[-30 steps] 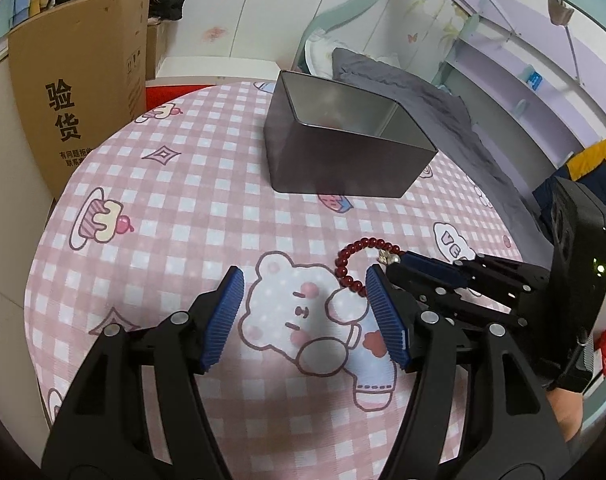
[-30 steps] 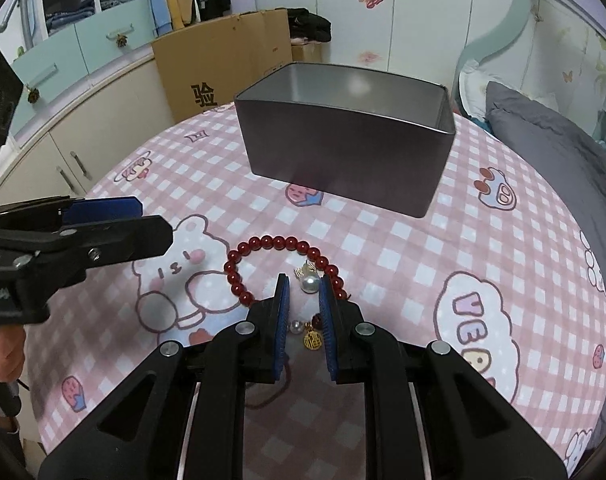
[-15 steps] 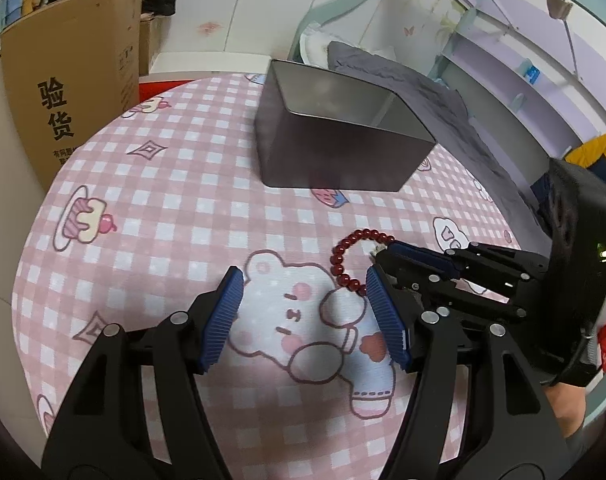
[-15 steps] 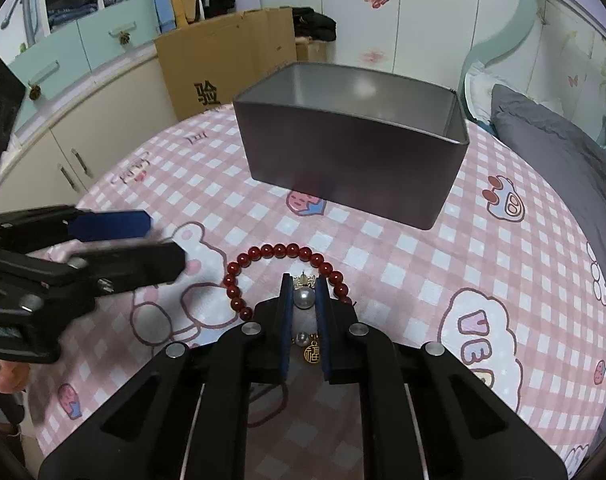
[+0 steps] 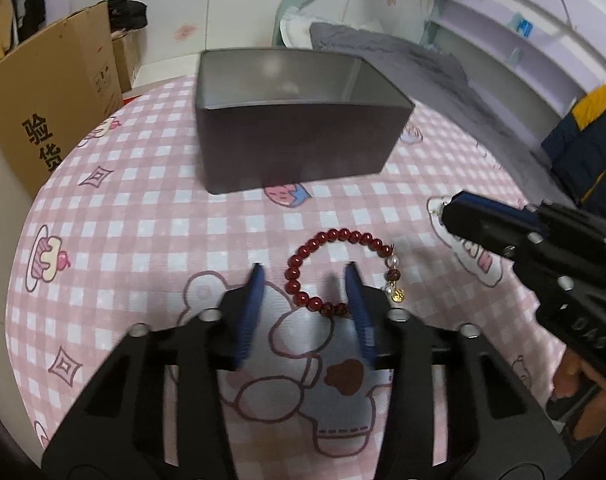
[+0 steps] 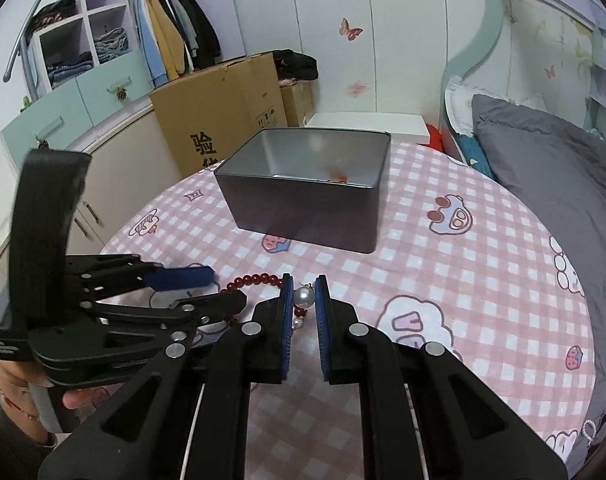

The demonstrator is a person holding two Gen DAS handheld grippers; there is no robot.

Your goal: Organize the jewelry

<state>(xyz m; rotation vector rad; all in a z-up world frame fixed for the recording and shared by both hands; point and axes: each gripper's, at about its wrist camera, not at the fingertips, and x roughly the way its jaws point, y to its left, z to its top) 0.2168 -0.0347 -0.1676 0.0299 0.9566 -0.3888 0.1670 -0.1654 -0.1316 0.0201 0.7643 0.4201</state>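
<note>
**Mia:** Two grippers were by the red bead bracelet (image 5: 345,233). Where was it?

**Dad:** It lay flat on the pink tablecloth (image 5: 143,220), in front of the grey tin (image 5: 287,148), a little way off from it. None of it was in the tin yet.

**Mia:** What was the left gripper (image 5: 305,282) doing?

**Dad:** Its blue fingers (image 5: 255,292) were wide apart, one on each side of the bracelet's far-from-tin edge. It held nothing.

**Mia:** And the right gripper (image 6: 304,300)?

**Dad:** Its fingers were close together with a small gap. The pearl (image 6: 303,297) showed in that gap, but from the left camera that gripper sat off to the side, not touching the beads. So I think it held nothing too.

**Mia:** How should the left one grab?

**Dad:** I'd say go low, right down to the cloth, and close slowly on the beads. Round beads can roll and slip out. Then lift it straight up, carry it over the tin's rim, and let go inside.
</note>
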